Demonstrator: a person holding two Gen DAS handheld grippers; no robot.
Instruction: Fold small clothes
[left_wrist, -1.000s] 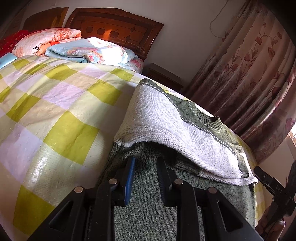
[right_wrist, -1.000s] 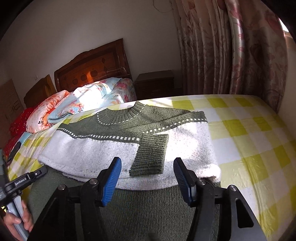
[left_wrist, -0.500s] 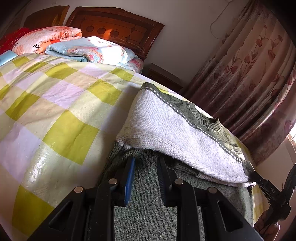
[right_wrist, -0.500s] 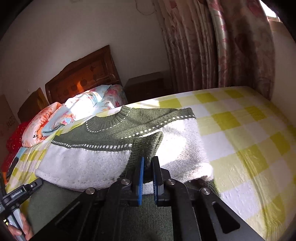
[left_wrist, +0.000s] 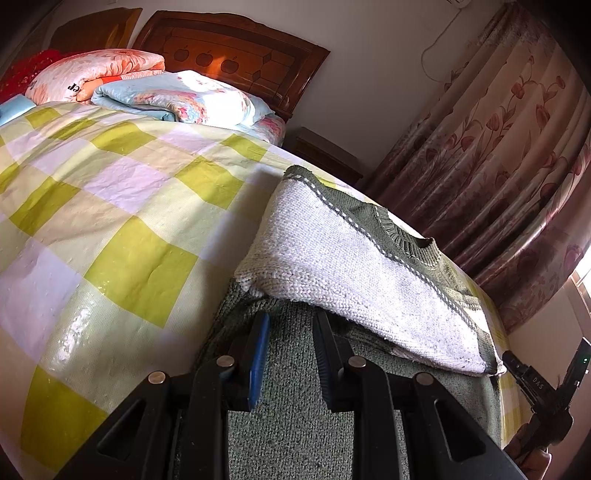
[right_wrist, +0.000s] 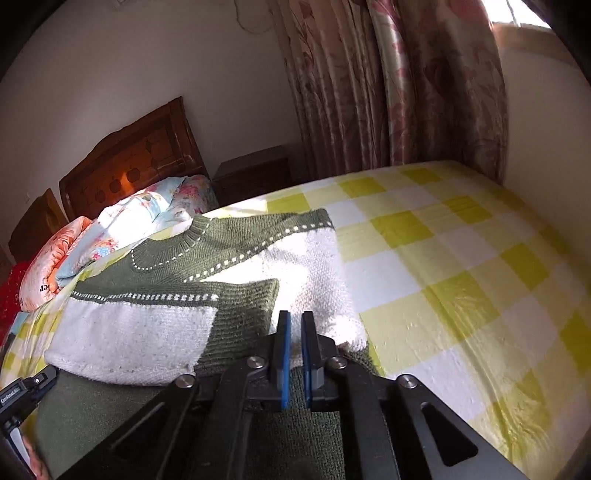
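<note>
Green-and-white knit: one sweater (right_wrist: 155, 295) on one checked bed (right_wrist: 461, 266), its hem clamped by two grippers, left (left_wrist: 290, 332) and right (right_wrist: 295, 336).

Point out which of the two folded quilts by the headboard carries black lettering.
The orange-pink floral quilt, the one farther from the curtains; black letters show on its end. The pale blue floral quilt beside it shows none.

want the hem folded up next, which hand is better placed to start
Probably both together: the left gripper is closed on the sweater's green hem, and the right gripper is closed at the hem too. Neither clearly leads.
</note>
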